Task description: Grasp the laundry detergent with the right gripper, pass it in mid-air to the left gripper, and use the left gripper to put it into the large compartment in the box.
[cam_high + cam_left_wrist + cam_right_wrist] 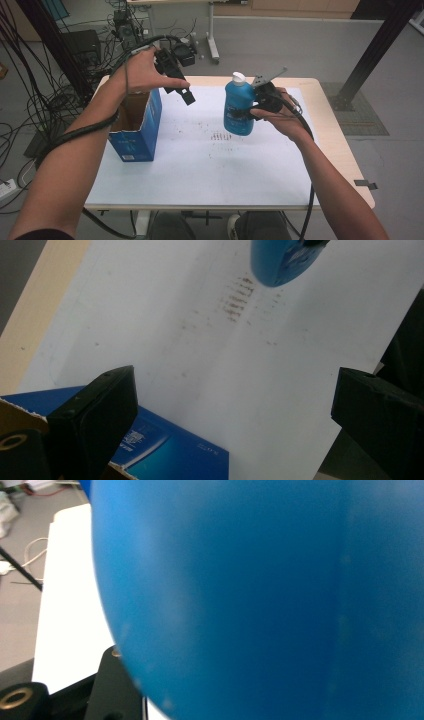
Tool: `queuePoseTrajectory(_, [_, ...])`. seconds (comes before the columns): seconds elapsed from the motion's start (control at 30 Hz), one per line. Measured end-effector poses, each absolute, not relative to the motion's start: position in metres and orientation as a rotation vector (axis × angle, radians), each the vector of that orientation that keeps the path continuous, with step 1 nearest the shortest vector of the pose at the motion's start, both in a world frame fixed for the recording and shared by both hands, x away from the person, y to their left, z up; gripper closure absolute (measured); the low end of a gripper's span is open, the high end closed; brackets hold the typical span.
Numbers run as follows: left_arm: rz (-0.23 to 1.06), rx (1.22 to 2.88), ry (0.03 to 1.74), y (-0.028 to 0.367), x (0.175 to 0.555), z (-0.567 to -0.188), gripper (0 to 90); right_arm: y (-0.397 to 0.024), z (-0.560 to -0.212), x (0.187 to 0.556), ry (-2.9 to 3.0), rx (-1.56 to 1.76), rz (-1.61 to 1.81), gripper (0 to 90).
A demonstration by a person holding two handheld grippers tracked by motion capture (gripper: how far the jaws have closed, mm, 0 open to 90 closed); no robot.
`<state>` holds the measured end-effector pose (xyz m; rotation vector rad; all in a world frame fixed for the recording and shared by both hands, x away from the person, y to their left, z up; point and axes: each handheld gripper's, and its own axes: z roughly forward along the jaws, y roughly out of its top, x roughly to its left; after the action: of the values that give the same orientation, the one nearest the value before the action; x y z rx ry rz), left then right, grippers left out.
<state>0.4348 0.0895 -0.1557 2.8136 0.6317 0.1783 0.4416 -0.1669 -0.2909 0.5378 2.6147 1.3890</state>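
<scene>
Your right gripper (248, 111) pinches the blue bottle (238, 105), holding it upright above the white bench (200, 165), well to the right of the open blue box (136, 125). It seems clear of the surface, though the angle is poor. Your left gripper (186, 95) hangs just above the box's right edge, jaws spread, nothing between them.

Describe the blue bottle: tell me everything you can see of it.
The blue bottle looks like smooth, glossy plastic, with a rounded body, a white cap on top and a label of light print on its front. It stands roughly upright, lifted off the white table sheet, right of the open blue carton. The right gripper is clamped on its side. From the left gripper view its rounded bottom hangs above the sheet.
</scene>
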Motion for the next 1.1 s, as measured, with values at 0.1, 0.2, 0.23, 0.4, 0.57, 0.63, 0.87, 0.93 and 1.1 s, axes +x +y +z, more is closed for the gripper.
queuePoseTrajectory(0.1, [0.190,2.842,0.613,0.089,0.434,-0.150,5.2,-0.150,-0.290,0.445,2.637,0.492,1.413,43.2])
queuePoseTrajectory(0.2, [0.190,2.855,0.589,0.088,0.432,-0.142,5.0,-0.134,-0.290,0.447,2.656,0.447,1.426,43.2])
queuePoseTrajectory(0.23, [0.192,2.855,0.576,0.088,0.432,-0.140,5.0,-0.128,-0.291,0.448,2.661,0.430,1.434,43.2])
queuePoseTrajectory(0.4, [0.166,2.875,0.521,0.087,0.428,-0.132,4.9,-0.104,-0.296,0.448,2.700,0.331,1.472,43.2])
queuePoseTrajectory(0.57, [0.155,2.928,0.499,0.084,0.426,-0.133,5.0,-0.083,-0.301,0.446,2.729,0.264,1.488,43.2])
queuePoseTrajectory(0.63, [0.147,2.939,0.488,0.082,0.425,-0.134,5.0,-0.077,-0.302,0.445,2.730,0.239,1.499,43.2])
queuePoseTrajectory(0.87, [0.108,2.965,0.447,0.078,0.421,-0.141,4.8,-0.062,-0.301,0.437,2.732,0.133,1.549,43.3])
queuePoseTrajectory(0.93, [0.107,2.978,0.442,0.076,0.420,-0.144,4.8,-0.061,-0.300,0.436,2.733,0.118,1.553,43.3])
queuePoseTrajectory(1.1, [0.074,2.991,0.423,0.073,0.419,-0.150,4.7,-0.056,-0.299,0.433,2.723,0.073,1.566,43.3])
